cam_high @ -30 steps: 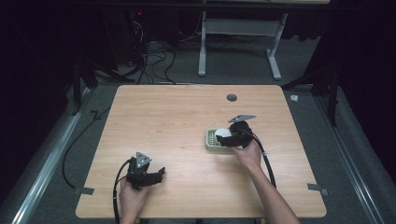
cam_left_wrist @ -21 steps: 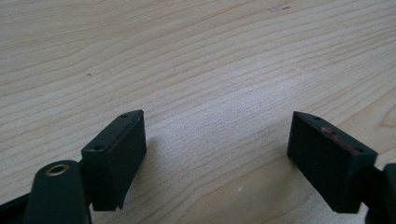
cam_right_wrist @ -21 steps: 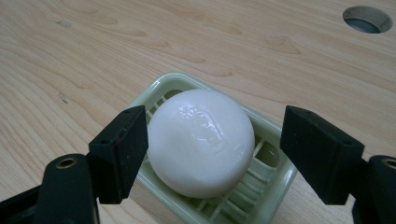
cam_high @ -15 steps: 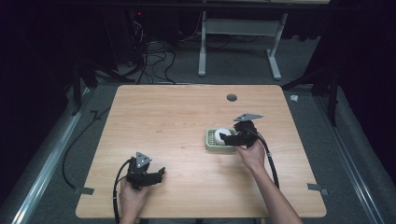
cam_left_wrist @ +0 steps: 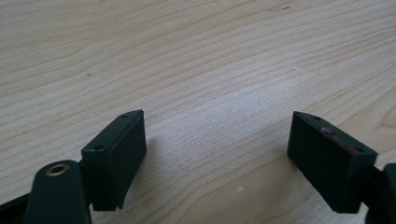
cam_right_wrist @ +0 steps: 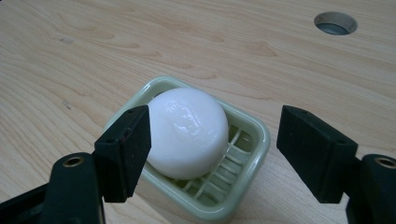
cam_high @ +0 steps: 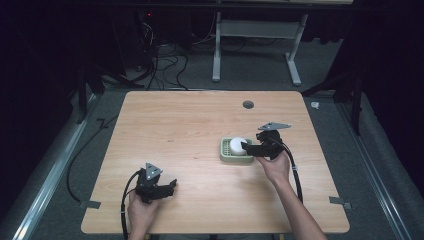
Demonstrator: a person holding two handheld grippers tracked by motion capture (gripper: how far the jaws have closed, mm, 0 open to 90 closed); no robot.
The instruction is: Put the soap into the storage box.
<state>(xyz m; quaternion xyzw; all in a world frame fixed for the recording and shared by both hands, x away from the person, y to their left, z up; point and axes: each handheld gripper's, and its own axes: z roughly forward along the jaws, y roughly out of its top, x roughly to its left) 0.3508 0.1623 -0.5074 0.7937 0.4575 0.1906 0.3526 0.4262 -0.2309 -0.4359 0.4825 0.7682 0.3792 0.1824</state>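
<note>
table (cam_high: 190, 125): light wood, round hole (cam_high: 248, 104) near far edge | soap dish (cam_high: 226, 153): pale green, right of centre, white soap (cam_high: 236, 145) in it | right gripper (cam_high: 248, 148): at dish, jaws just been closing | left gripper (cam_high: 172, 186): near front-left edge

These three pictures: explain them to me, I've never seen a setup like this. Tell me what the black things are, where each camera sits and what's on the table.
A person holds a two-jaw black gripper in each hand. The high view looks down on a wooden table. The other two cameras ride on the grippers, looking along their jaws. The left gripper rests open over bare wood. The right gripper has just been closing its jaws, but they stand apart around a white soap bar without gripping it. The soap lies in a pale green slotted dish. A round hole is in the tabletop.
</note>
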